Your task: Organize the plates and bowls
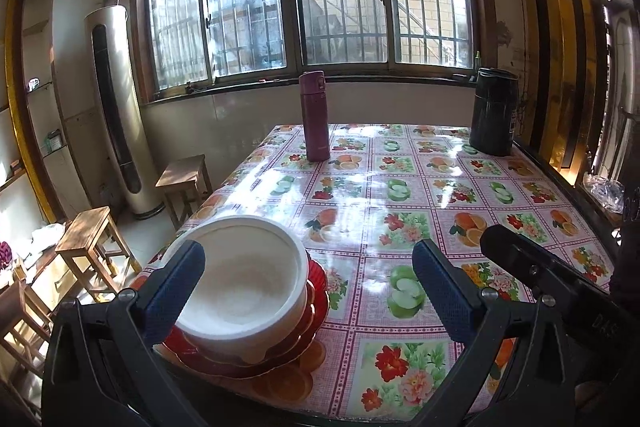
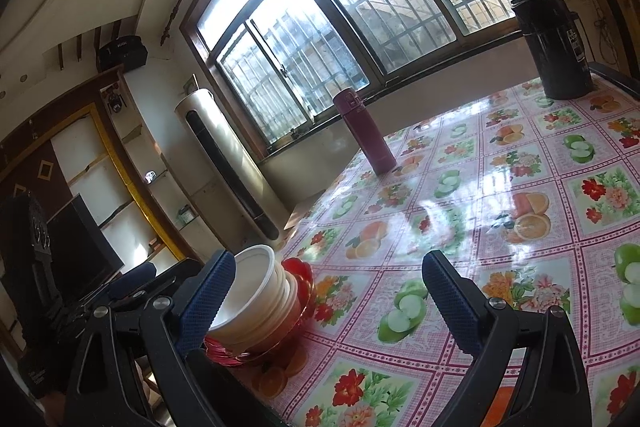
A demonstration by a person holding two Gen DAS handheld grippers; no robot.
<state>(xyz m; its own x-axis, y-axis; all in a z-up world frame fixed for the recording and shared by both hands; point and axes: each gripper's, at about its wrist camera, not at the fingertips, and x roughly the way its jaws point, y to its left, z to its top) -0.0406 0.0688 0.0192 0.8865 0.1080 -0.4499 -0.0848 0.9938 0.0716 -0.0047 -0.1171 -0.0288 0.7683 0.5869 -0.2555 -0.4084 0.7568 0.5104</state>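
**Bowls stacked on the red plates**

From the left wrist we see our left gripper (image 1: pixel 308 291) spread wide and holding nothing, above the stack of white bowls (image 1: pixel 244 283) resting on red plates (image 1: pixel 316 291) near the table (image 1: pixel 420 187) corner.

From the right wrist, our right gripper (image 2: pixel 328 303) is likewise spread and empty; the bowls (image 2: pixel 256 291) sit just beside its left finger.
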